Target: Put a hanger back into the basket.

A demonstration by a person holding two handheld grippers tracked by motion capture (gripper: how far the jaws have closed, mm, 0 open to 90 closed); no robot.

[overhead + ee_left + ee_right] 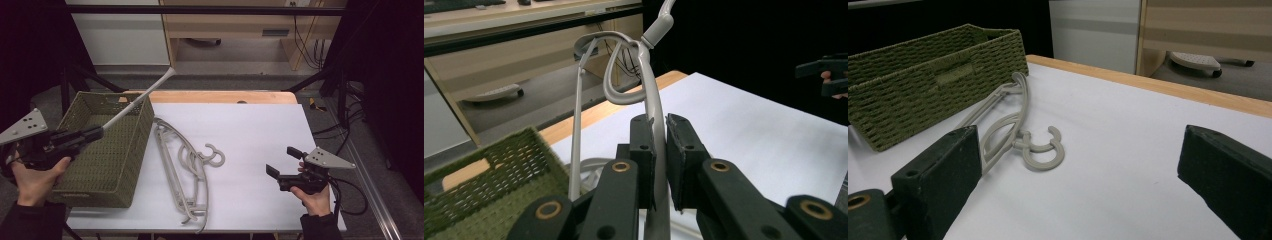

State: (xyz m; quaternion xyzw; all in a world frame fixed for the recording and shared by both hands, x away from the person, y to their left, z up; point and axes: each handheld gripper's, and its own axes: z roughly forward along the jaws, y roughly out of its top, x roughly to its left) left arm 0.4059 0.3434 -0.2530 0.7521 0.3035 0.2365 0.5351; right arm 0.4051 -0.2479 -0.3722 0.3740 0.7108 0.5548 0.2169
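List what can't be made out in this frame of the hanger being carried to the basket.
- Held hanger: in the left gripper view its lower end is hidden by the left gripper and cut by the bottom edge.
- Basket floor: hidden by its walls in the right gripper view.
- Hangers on the table: overlapping, count unclear.

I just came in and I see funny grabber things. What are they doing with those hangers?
A person is working at a white table with a gripper in each hand. The left gripper has its jaws shut on a grey hanger and holds it in the air above the green basket. More hangers lie in a pile on the table beside the basket. The right gripper rests low over the table with its jaws open, holding nothing.
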